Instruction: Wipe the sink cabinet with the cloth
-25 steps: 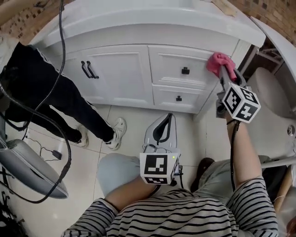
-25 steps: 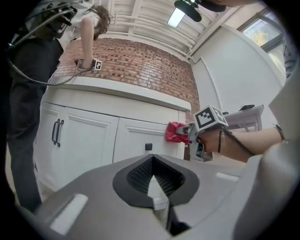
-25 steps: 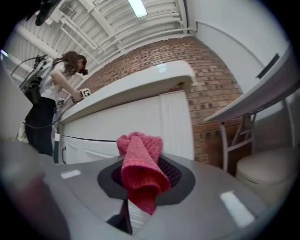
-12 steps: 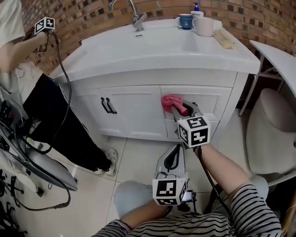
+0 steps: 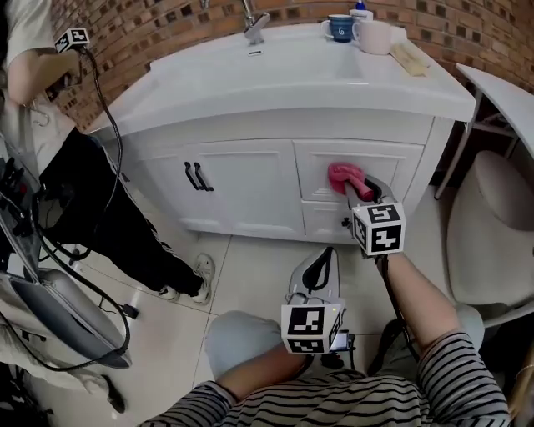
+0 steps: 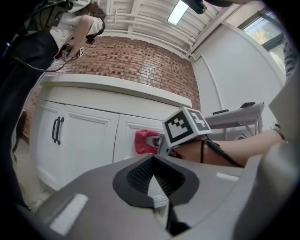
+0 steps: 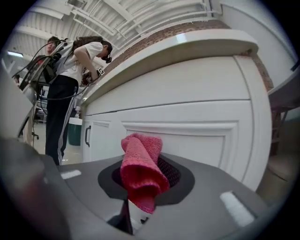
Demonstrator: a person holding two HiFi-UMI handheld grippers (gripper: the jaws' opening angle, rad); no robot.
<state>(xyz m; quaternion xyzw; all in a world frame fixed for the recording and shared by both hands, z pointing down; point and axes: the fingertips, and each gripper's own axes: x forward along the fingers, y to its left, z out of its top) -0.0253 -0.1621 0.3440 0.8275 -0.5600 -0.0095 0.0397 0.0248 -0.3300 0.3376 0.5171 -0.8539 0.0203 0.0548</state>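
The white sink cabinet (image 5: 250, 179) fills the top of the head view. My right gripper (image 5: 360, 190) is shut on a pink cloth (image 5: 345, 177) and presses it against the upper drawer front at the cabinet's right. In the right gripper view the cloth (image 7: 140, 168) sticks up folded from the right gripper (image 7: 139, 190), close to the drawer panel (image 7: 187, 136). My left gripper (image 5: 313, 271) hangs low over the floor tiles, jaws together with nothing in them. In the left gripper view, the left gripper (image 6: 152, 183) points at the cabinet (image 6: 89, 140) and the cloth (image 6: 144, 140).
A person in black trousers (image 5: 108, 217) stands at the cabinet's left end, with cables and grey equipment (image 5: 50, 308) beside them. A faucet (image 5: 254, 25) and two mugs (image 5: 340, 27) sit on the countertop. A white rounded fixture (image 5: 492, 225) stands at the right.
My right gripper carried the cloth left across the upper drawer front, then back toward the right. The left gripper stayed low. The head view tilted up to take in the countertop.
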